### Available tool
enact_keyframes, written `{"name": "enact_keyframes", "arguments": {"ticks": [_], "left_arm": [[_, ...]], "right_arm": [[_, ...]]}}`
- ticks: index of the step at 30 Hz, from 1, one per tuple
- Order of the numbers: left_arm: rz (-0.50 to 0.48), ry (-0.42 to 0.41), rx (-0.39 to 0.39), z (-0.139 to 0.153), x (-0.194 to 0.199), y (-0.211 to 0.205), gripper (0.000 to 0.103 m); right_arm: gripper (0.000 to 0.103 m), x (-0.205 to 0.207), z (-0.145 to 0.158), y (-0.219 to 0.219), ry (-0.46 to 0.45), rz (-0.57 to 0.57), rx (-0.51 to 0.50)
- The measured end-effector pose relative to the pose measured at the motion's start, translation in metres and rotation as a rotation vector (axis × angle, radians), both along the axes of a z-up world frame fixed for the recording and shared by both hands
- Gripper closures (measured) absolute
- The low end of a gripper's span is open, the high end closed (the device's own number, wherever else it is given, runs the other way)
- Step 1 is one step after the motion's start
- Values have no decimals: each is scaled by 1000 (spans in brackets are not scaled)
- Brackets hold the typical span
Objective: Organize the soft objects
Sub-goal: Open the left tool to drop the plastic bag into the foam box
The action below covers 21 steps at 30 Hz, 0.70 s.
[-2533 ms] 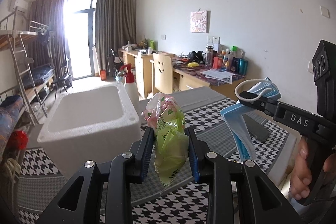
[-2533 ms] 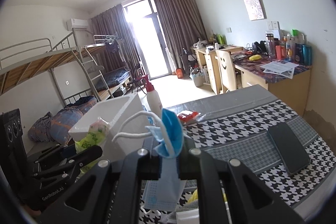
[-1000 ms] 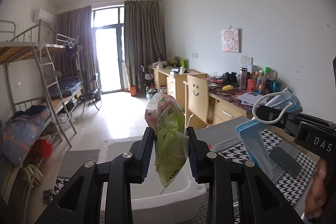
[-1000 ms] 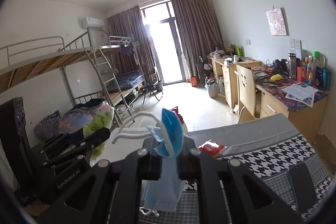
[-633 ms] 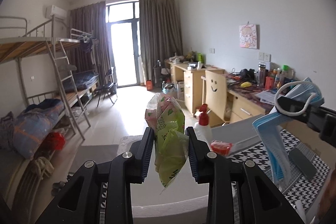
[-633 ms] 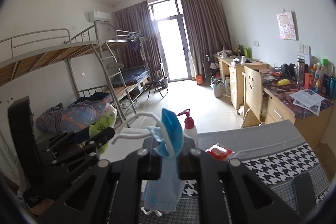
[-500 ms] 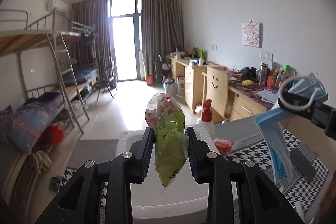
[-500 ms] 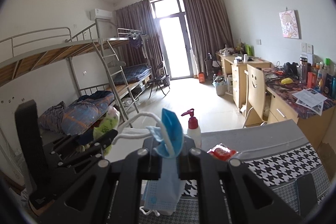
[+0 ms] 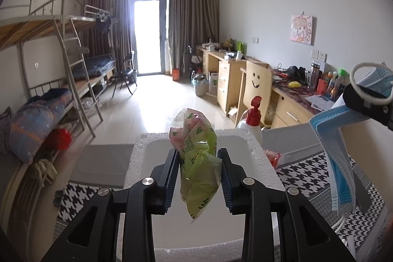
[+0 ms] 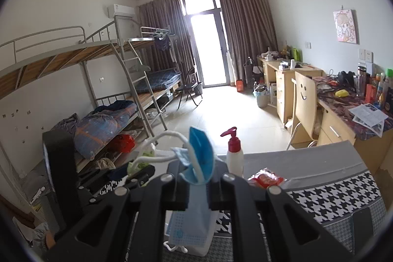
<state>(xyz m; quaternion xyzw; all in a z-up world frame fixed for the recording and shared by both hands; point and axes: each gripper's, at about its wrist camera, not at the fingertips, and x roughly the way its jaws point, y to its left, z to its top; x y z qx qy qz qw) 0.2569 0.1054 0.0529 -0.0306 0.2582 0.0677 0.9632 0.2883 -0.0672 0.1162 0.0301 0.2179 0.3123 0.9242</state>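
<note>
My left gripper [image 9: 198,170] is shut on a green and pink plastic packet [image 9: 196,158] and holds it above the white foam box [image 9: 260,158]. My right gripper [image 10: 197,184] is shut on a blue face mask [image 10: 191,220] that hangs down from the jaws, its white ear loops sticking up. The mask also shows in the left wrist view [image 9: 339,158], to the right of the box. The left gripper with the packet [image 10: 145,156] shows at the left of the right wrist view.
A white pump bottle with a red top [image 9: 251,122] stands behind the box on the houndstooth table [image 9: 307,171]. A red packet [image 10: 266,178] lies next to it. A dark phone [image 9: 363,190] lies at the right. Desks, a chair and bunk beds stand beyond.
Both grippers have swung left and tilted down a little, still holding their objects. The foam box now sits directly under the left gripper's packet, and the pump bottle has come into view.
</note>
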Motion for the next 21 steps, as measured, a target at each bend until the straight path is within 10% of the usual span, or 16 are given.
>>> {"name": "enact_keyframes", "arguments": {"ticks": [5, 21], "left_arm": [[18, 13, 18, -5, 1, 5, 22], [129, -70, -6, 11, -43, 42, 1]], "right_arm": [[90, 5, -1, 6, 0, -2, -10], [90, 17, -4, 32, 20, 39, -33]]}}
